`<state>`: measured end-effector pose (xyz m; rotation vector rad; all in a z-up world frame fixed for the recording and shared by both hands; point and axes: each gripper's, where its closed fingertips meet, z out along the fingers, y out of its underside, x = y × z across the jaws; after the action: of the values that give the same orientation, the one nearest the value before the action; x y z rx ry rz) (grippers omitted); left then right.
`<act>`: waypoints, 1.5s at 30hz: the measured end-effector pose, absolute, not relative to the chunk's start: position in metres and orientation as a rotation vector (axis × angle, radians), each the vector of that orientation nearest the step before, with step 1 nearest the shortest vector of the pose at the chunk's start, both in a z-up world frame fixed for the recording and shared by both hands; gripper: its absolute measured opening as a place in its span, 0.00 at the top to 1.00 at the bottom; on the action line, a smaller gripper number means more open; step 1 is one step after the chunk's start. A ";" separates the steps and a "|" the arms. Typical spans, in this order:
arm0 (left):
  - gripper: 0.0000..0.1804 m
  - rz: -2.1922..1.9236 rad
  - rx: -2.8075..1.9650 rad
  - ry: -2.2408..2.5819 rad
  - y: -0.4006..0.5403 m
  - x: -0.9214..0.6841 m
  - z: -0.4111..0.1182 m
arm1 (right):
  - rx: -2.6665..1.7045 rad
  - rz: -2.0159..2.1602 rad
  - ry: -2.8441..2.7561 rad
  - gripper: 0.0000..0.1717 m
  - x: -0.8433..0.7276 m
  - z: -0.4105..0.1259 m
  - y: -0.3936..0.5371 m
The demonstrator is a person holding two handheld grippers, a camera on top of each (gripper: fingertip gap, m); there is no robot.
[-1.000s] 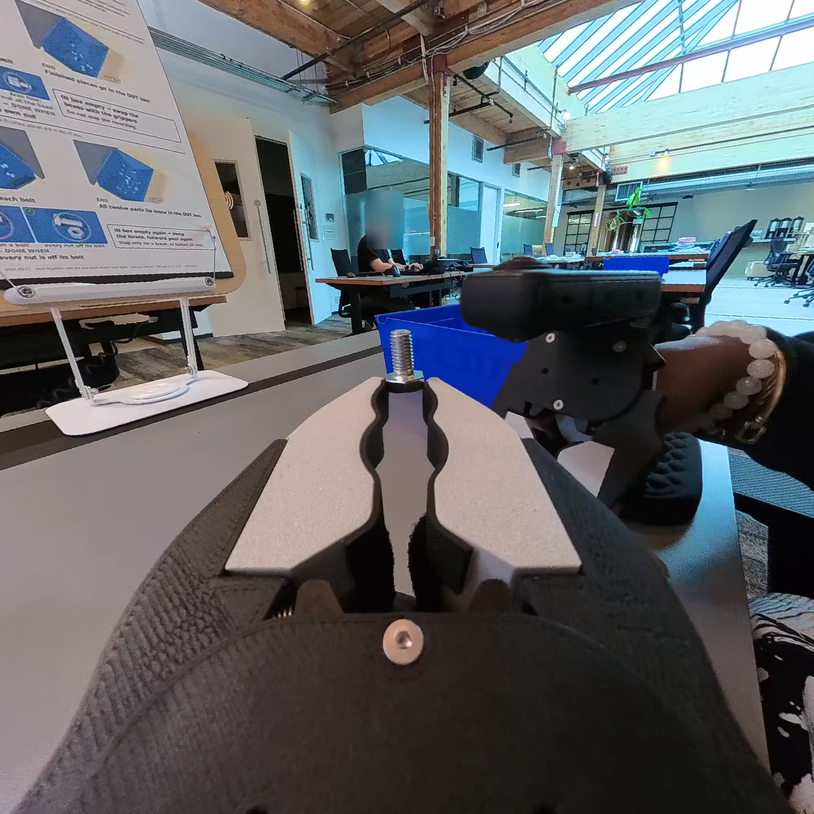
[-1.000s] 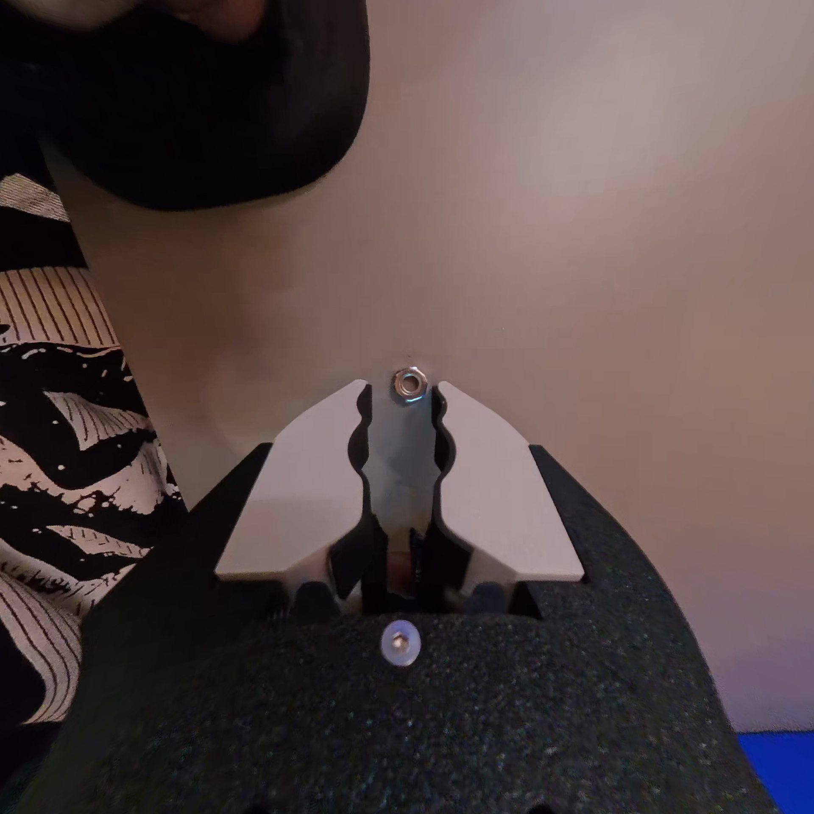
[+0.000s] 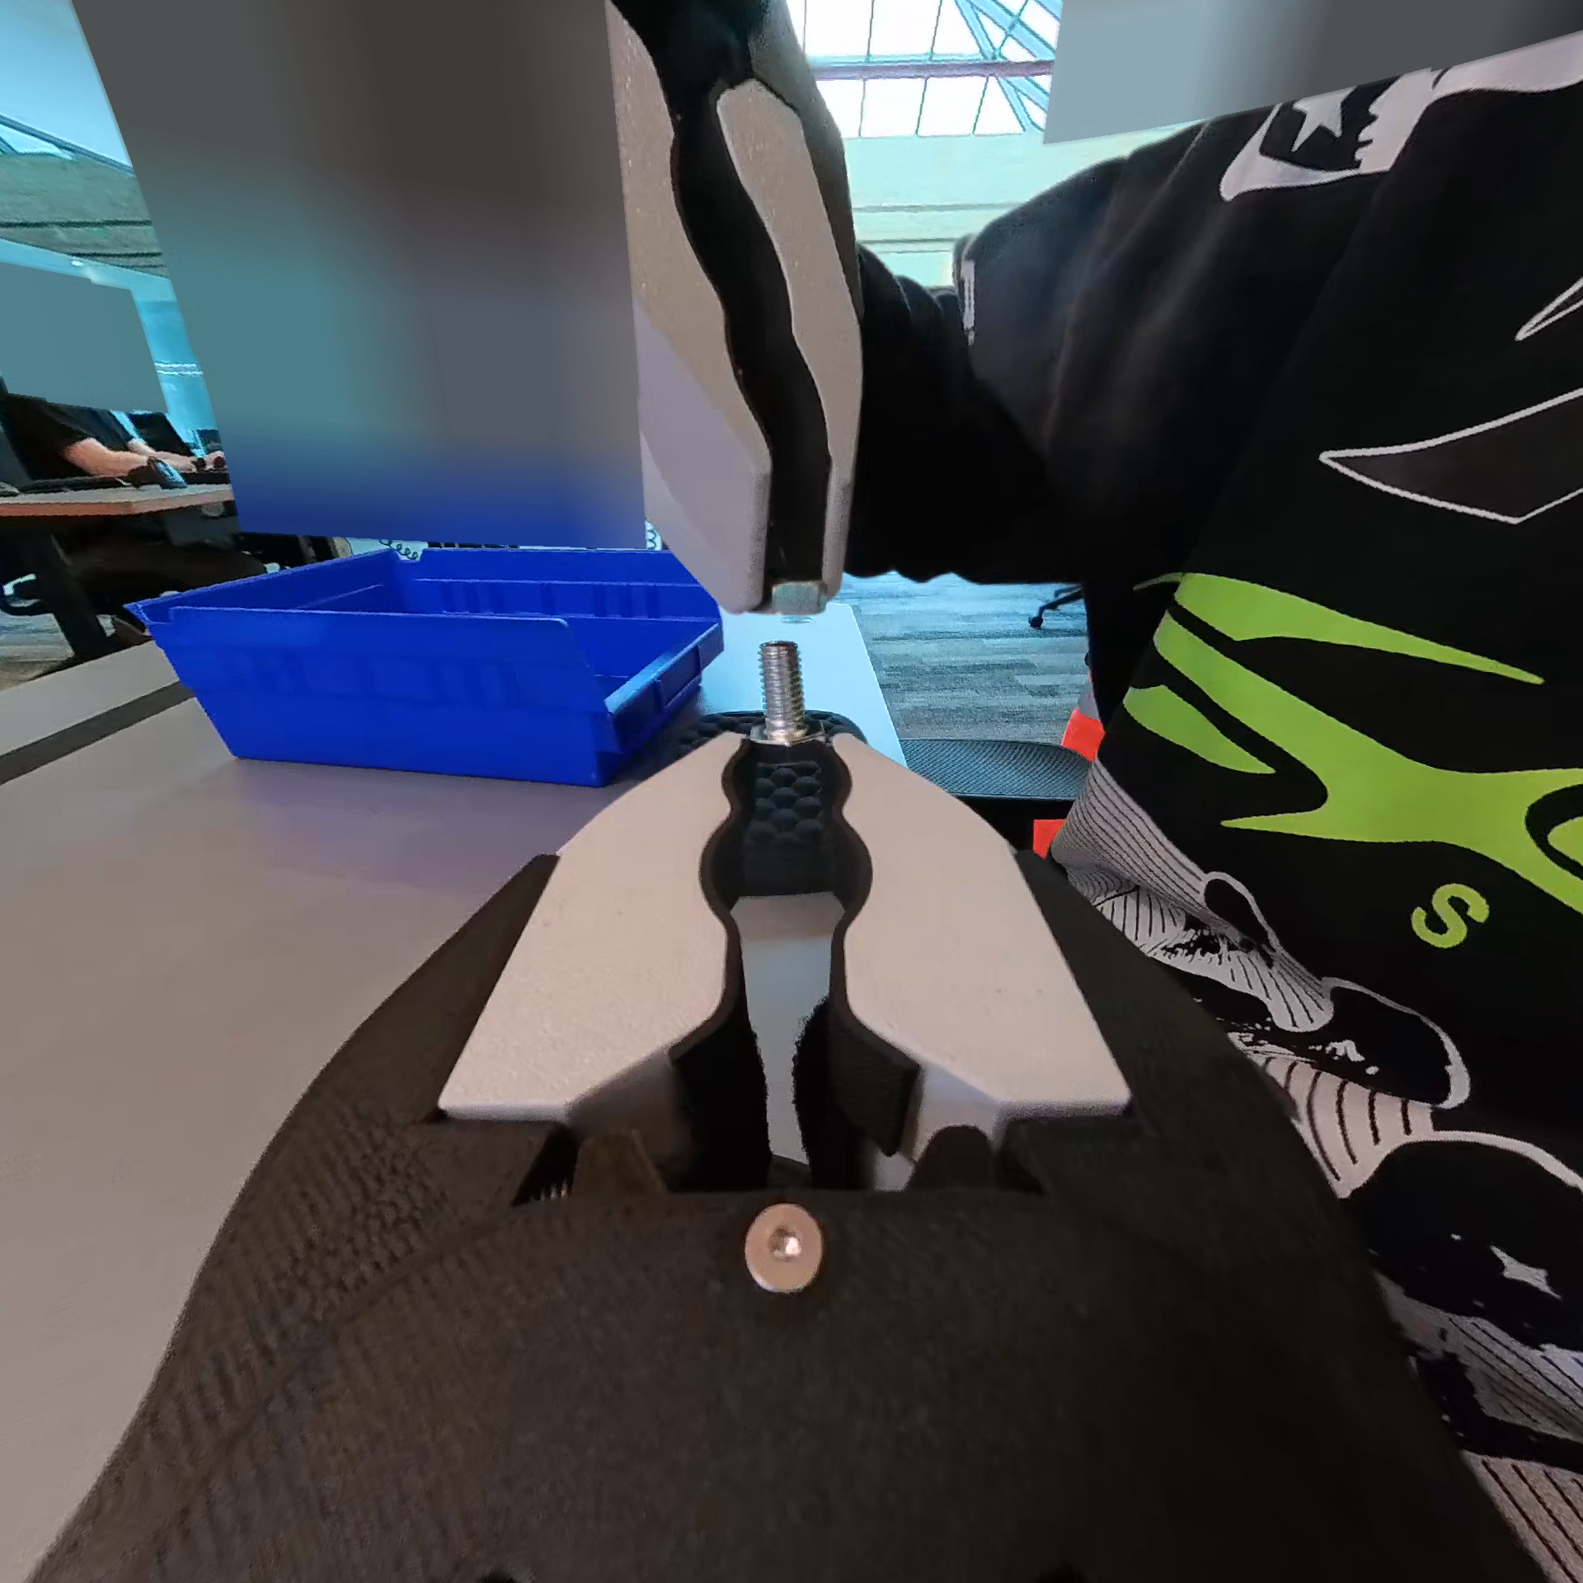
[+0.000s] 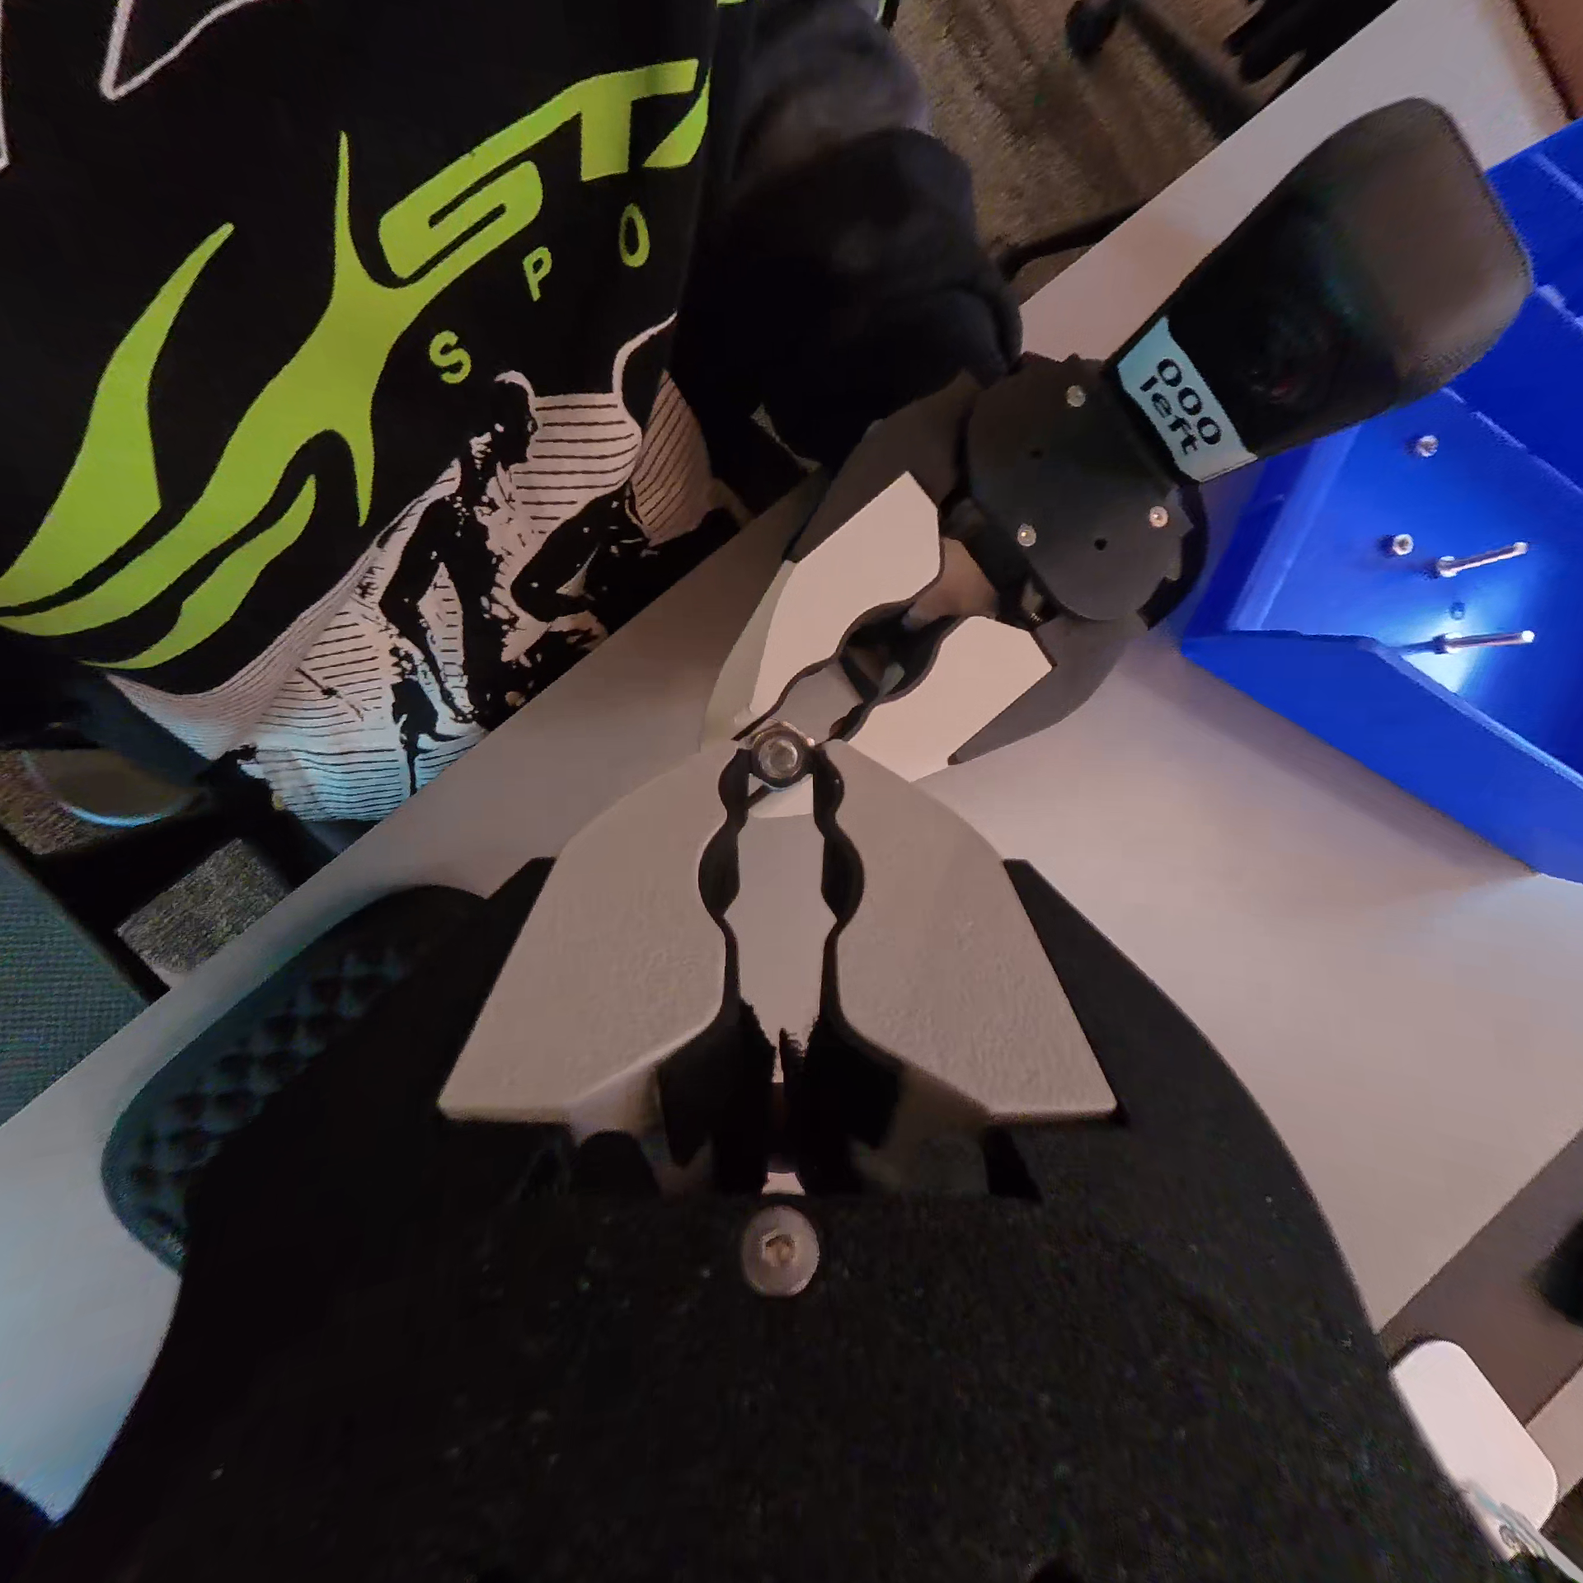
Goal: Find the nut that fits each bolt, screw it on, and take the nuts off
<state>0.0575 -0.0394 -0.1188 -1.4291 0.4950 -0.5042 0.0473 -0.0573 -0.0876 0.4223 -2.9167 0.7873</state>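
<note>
The left gripper [image 3: 786, 743] has its pale grey fingers [image 3: 651, 899] clamped on the hexagonal head of a threaded silver steel bolt [image 3: 778, 690], which stands upright over the smooth light grey desk [image 3: 257, 899]. Directly above, apart from the bolt's tip, the right gripper [image 3: 797, 591] points down, its fingers pressed on a small silver hex nut [image 3: 798, 594]. Just beyond sits an open blue plastic bin [image 3: 445, 660]; the right wrist view shows loose bolts and nuts [image 4: 1478, 561] lying in it. A white label bearing writing is fixed to the left gripper's black camera housing [image 4: 1336, 283]. A person's black printed shirt [image 3: 1336, 600] shows lime-green lettering. Farther back are patterned carpet [image 3: 951, 660], office desks and a skylight roof [image 3: 925, 77].
</note>
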 end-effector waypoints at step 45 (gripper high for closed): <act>0.92 -0.258 -1.471 0.228 -0.021 0.015 -0.117 | -0.693 1.776 -2.081 0.65 0.005 -0.089 -0.059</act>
<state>0.0153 -0.0214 -0.1174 -1.4711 0.2280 -0.2576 0.0048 -0.0585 -0.0890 -0.6933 -2.0812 1.7759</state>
